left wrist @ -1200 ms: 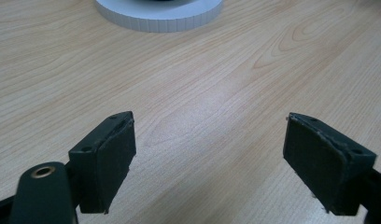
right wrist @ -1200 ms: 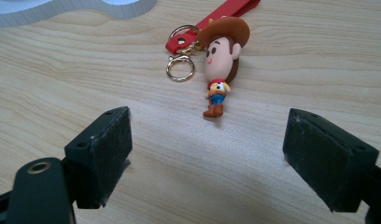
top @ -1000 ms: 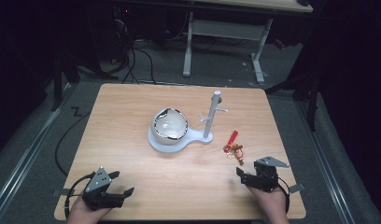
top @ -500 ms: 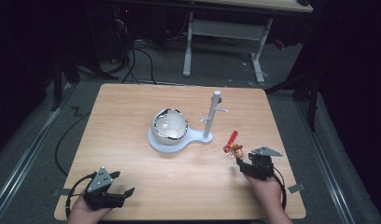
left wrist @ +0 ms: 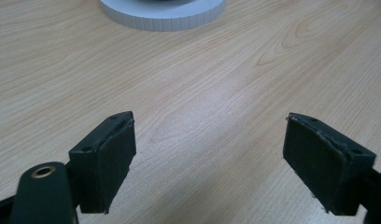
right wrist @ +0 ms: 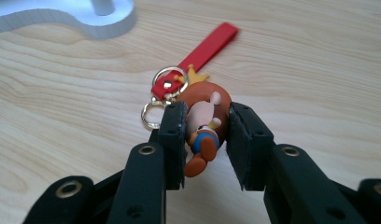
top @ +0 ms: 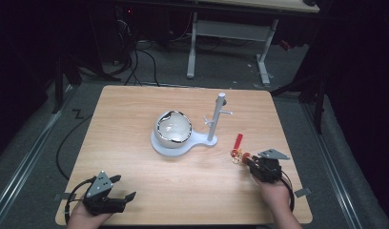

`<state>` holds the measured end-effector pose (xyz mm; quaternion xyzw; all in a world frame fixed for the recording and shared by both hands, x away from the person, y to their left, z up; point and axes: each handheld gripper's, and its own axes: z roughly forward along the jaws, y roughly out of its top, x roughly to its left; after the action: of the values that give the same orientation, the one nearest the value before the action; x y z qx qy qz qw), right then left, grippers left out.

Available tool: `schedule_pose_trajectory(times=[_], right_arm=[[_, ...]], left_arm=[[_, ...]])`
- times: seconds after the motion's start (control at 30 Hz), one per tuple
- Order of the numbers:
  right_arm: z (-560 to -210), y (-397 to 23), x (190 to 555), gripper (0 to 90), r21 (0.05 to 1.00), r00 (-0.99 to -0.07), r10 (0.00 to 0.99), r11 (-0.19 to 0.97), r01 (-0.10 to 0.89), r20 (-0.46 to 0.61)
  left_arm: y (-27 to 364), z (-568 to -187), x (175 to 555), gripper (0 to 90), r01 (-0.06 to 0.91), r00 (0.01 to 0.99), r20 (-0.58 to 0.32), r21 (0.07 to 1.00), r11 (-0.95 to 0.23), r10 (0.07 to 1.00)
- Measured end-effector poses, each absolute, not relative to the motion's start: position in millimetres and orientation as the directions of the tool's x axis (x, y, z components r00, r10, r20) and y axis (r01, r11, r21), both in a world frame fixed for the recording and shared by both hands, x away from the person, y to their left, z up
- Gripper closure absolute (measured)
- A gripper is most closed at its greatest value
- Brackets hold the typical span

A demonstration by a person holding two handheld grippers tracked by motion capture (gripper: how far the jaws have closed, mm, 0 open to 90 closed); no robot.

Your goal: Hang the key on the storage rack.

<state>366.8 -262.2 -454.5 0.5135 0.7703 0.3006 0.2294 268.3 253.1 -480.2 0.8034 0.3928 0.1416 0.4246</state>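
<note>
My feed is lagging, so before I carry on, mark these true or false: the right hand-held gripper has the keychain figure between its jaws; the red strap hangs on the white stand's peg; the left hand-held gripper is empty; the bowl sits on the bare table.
1. True: the right hand-held gripper has closed on the keychain figure.
2. False: the red strap lies flat on the table, beside the white stand.
3. True: the left hand-held gripper is open and empty.
4. False: the bowl sits on the stand's round base.
</note>
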Motion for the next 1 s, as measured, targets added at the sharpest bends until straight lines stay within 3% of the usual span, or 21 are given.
schedule_pose_trajectory(times=[0.27,0.43,0.57,0.7,1.0], right_arm=[[-464,-312,363,65.4,0.694,-0.262,0.964,0.216,0.687,-0.041],[-465,-318,371,52.6,0.693,-0.209,0.976,0.191,0.695,-0.06],[-452,-307,370,52.6,0.728,-0.227,0.97,0.215,0.651,-0.083],[-445,-273,384,58.0,0.709,-0.331,0.943,0.263,0.654,-0.044],[-453,-246,412,58.7,0.666,-0.342,0.938,0.283,0.69,-0.044]], left_arm=[[249,-481,270,17.9,0.511,0.661,-0.104,0.788,-0.344,0.743],[249,-482,271,17.9,0.516,0.658,-0.107,0.785,-0.343,0.746],[249,-483,270,18.0,0.519,0.657,-0.106,0.782,-0.346,0.746],[248,-483,270,18.0,0.52,0.658,-0.103,0.778,-0.352,0.746],[253,-483,269,18.0,0.523,0.652,-0.108,0.781,-0.342,0.75]])
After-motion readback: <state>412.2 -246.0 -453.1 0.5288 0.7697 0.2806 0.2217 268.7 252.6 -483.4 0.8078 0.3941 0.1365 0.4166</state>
